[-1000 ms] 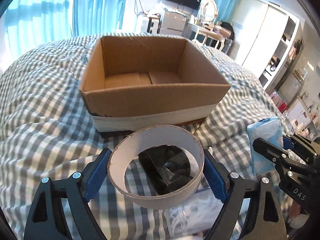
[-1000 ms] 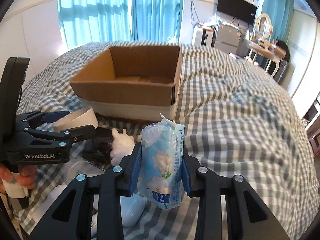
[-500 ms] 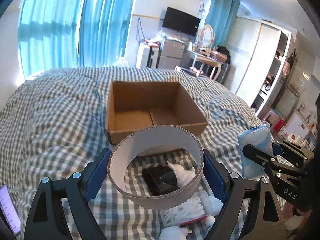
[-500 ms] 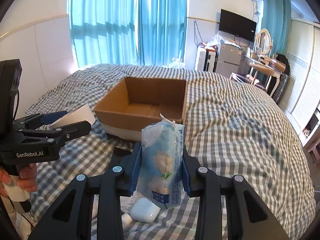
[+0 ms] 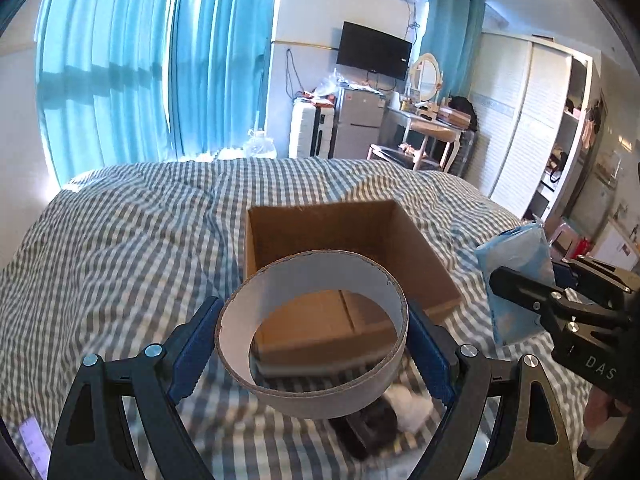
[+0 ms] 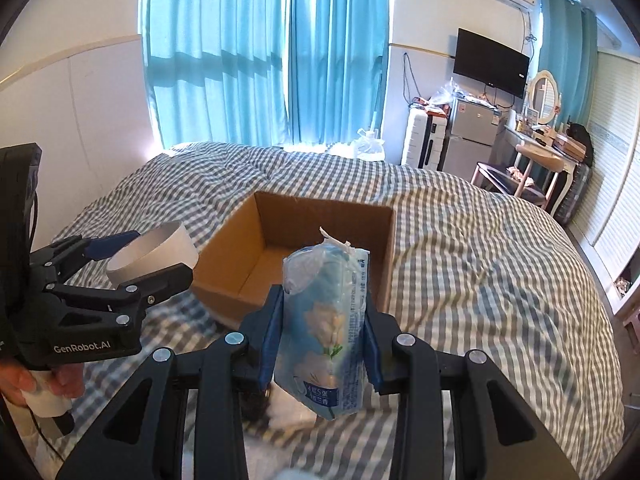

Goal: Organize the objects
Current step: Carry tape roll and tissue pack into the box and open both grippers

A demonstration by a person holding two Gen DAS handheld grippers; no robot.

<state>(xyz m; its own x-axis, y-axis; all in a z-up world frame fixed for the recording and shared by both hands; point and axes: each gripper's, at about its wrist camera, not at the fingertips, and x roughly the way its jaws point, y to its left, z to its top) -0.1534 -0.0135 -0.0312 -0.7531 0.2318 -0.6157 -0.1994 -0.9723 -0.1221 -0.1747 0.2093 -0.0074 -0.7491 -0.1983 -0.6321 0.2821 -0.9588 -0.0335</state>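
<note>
My left gripper (image 5: 313, 334) is shut on a wide cardboard tape ring (image 5: 316, 396), its blue pads pressed on both sides, held in the air over the bed. My right gripper (image 6: 325, 322) is shut on a light blue tissue pack (image 6: 326, 328), held upright. An open, empty cardboard box (image 5: 404, 240) (image 6: 296, 236) sits on the checked duvet ahead of both, lower than the grippers. The tape ring (image 6: 154, 250) and left gripper (image 6: 132, 268) show at the left of the right wrist view; the tissue pack (image 5: 516, 276) shows at the right of the left wrist view.
A black object (image 5: 370, 424) and white items (image 5: 408, 402) lie on the grey checked duvet (image 5: 128, 264) below the left gripper, blurred. Blue curtains, a fridge, suitcase, dressing table and wardrobe stand beyond the bed. A hand (image 6: 24, 382) holds the left gripper's handle.
Both grippers have risen and drawn back with their loads; the box now looks smaller and lower, and more of the room shows. Neither grip has altered.
</note>
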